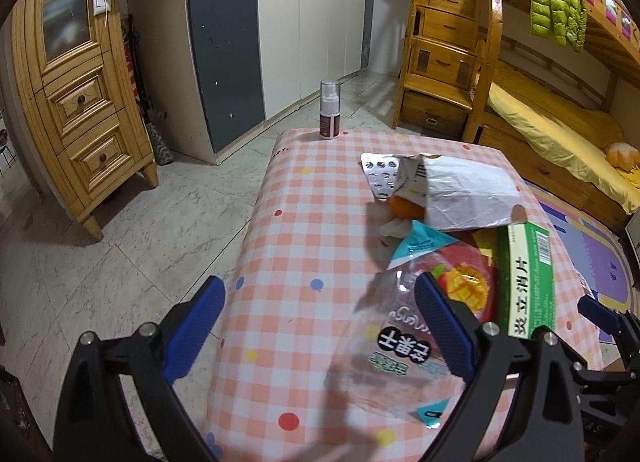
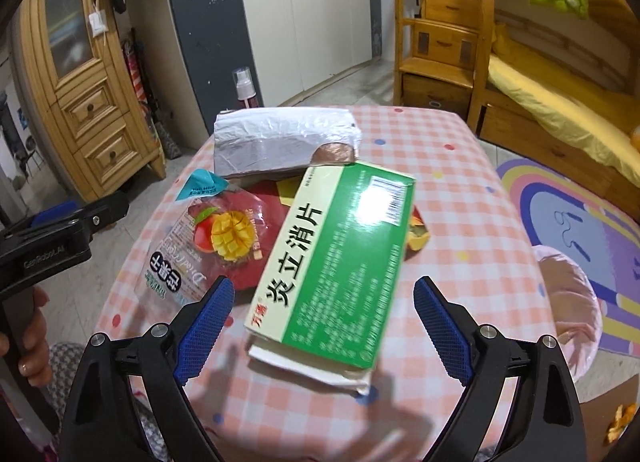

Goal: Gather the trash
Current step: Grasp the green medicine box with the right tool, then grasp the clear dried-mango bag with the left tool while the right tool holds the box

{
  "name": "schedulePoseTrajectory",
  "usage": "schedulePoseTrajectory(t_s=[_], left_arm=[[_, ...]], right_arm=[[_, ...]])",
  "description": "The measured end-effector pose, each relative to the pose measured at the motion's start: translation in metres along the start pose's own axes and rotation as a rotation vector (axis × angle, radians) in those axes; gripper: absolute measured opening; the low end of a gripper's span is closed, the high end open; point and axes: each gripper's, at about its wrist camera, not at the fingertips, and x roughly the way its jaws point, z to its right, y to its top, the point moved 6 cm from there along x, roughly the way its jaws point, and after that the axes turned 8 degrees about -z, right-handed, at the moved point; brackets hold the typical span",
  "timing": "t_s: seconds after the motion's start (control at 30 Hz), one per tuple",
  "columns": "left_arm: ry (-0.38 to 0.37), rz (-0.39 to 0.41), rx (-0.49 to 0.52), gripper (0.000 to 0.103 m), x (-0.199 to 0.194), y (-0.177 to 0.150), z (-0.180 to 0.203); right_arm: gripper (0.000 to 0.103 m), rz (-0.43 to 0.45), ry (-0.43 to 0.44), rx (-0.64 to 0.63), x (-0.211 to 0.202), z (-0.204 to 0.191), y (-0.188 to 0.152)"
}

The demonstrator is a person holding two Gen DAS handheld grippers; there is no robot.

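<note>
A green and cream cardboard medicine box [image 2: 334, 262] lies flat on the checked table [image 2: 460, 189], long axis running near-left to far-right. The right gripper [image 2: 324, 326] hovers over its near end, jaws wide apart. The left gripper [image 1: 320, 322], also spread, hangs above a clear dried-mango wrapper [image 1: 404, 326].

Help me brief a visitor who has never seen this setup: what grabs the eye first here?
The green medicine box dominates, lying tilted on the checked tablecloth between the open right tool. Beside it lies a mango snack wrapper, under the open left tool, with a white mailer bag behind.

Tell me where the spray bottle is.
The spray bottle stands upright at the table's far left corner in the left wrist view, beyond the blister pack.
</note>
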Motion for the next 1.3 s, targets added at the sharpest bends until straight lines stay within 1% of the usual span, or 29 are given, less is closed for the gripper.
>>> schedulePoseTrajectory(t_s=[0.1,0.2,0.43,0.47,0.53,0.63,0.73,0.83,0.9,1.03,1.2,1.3], left_arm=[[0.006,-0.015,-0.005,0.093,0.008,0.000,-0.003],[0.003,-0.030,-0.007,0.093,0.015,0.000,-0.005],[-0.006,-0.048,-0.003,0.093,0.020,-0.002,-0.001],[-0.006,-0.047,0.000,0.093,0.019,-0.002,0.000],[-0.012,-0.046,0.003,0.093,0.017,-0.003,0.002],[-0.022,-0.044,0.012,0.093,0.012,-0.006,0.006],[-0.035,-0.043,0.026,0.093,0.007,-0.010,0.010],[-0.060,-0.045,0.051,0.093,0.004,-0.015,0.018],[-0.078,-0.055,0.072,0.096,0.005,-0.019,0.022],[-0.108,-0.099,0.139,0.096,0.014,-0.035,0.039],[-0.123,-0.148,0.168,0.096,0.030,-0.048,0.047],[-0.127,-0.160,0.192,0.096,0.040,-0.050,0.053]], right_arm=[[0.091,-0.027,-0.026,-0.006,0.016,-0.006,0.001],[0.091,-0.049,-0.043,0.013,0.025,-0.001,-0.001],[0.090,-0.123,0.027,0.092,0.034,0.014,-0.011],[0.089,-0.122,0.026,0.091,0.034,0.014,-0.011],[0.083,-0.116,0.003,0.074,0.032,0.014,-0.012],[0.081,-0.102,-0.013,0.051,0.024,0.013,-0.015],[0.080,-0.083,-0.033,0.029,0.012,0.016,-0.019],[0.080,-0.070,-0.043,0.038,0.000,0.026,-0.022],[0.080,-0.065,-0.042,0.056,-0.005,0.034,-0.026],[0.080,-0.052,-0.046,0.087,-0.014,0.047,-0.028],[0.080,-0.035,-0.054,0.099,-0.022,0.055,-0.030],[0.081,-0.034,-0.053,0.103,-0.023,0.056,-0.031]])
